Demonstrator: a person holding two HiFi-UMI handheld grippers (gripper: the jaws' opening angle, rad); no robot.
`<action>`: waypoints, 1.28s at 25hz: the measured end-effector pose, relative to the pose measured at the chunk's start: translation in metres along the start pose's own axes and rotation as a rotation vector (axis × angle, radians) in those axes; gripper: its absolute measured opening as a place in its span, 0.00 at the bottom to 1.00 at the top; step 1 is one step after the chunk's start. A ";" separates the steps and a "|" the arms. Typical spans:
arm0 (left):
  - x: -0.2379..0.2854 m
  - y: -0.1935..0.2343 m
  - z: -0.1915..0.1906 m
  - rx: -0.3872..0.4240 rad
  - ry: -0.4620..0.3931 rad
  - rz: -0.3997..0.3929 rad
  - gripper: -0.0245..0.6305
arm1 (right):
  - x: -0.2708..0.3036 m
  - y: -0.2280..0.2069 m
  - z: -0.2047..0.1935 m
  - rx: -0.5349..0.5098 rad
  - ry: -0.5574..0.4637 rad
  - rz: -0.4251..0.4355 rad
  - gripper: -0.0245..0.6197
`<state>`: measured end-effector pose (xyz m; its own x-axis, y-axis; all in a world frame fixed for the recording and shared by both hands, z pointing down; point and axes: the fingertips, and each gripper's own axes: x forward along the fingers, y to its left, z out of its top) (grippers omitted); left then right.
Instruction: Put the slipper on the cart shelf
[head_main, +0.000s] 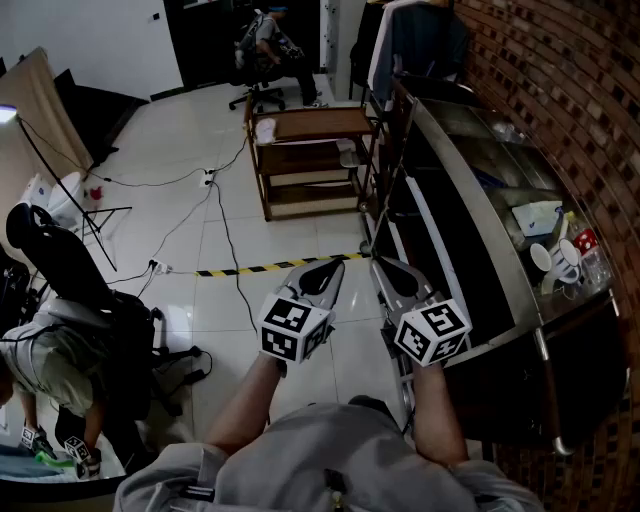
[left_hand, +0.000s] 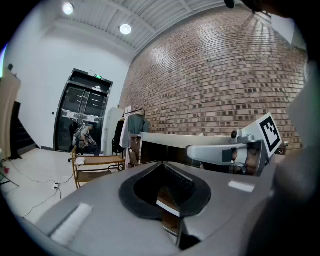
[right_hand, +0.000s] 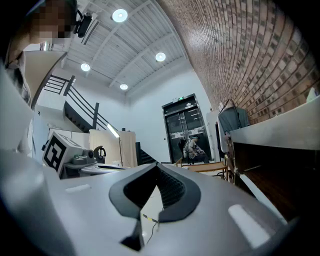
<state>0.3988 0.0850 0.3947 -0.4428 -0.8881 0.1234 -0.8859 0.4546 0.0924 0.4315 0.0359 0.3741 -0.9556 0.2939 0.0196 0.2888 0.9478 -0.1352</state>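
A wooden cart (head_main: 310, 165) with open shelves stands far ahead on the white tiled floor. A pale slipper (head_main: 265, 130) lies on its top at the left. A second pale thing (head_main: 348, 157), perhaps another slipper, sits at the right end of a lower shelf. My left gripper (head_main: 334, 270) and right gripper (head_main: 385, 268) are held side by side, level, well short of the cart, and both point towards it. Both are shut with nothing between the jaws. The left gripper view shows the cart (left_hand: 97, 167) small and distant past the shut left gripper (left_hand: 163, 164). The right gripper (right_hand: 157, 165) is also shut.
A long steel counter (head_main: 480, 230) with cups and dishes runs along the brick wall on the right. Yellow-black tape (head_main: 270, 267) and cables (head_main: 225, 225) cross the floor. One person (head_main: 60, 350) crouches at the left by a chair. Another (head_main: 268, 40) sits far back.
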 end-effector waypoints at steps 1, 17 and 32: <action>-0.002 0.007 0.000 -0.001 -0.001 0.002 0.05 | 0.005 0.003 -0.001 0.000 0.002 -0.001 0.04; 0.041 0.138 -0.011 -0.068 0.012 0.138 0.05 | 0.142 -0.034 -0.015 0.005 0.071 0.105 0.04; 0.177 0.272 0.023 -0.127 0.032 0.295 0.05 | 0.303 -0.167 0.020 0.032 0.072 0.238 0.04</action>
<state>0.0763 0.0495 0.4187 -0.6719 -0.7147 0.1943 -0.6944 0.6991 0.1706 0.0925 -0.0359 0.3824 -0.8540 0.5175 0.0535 0.5021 0.8467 -0.1758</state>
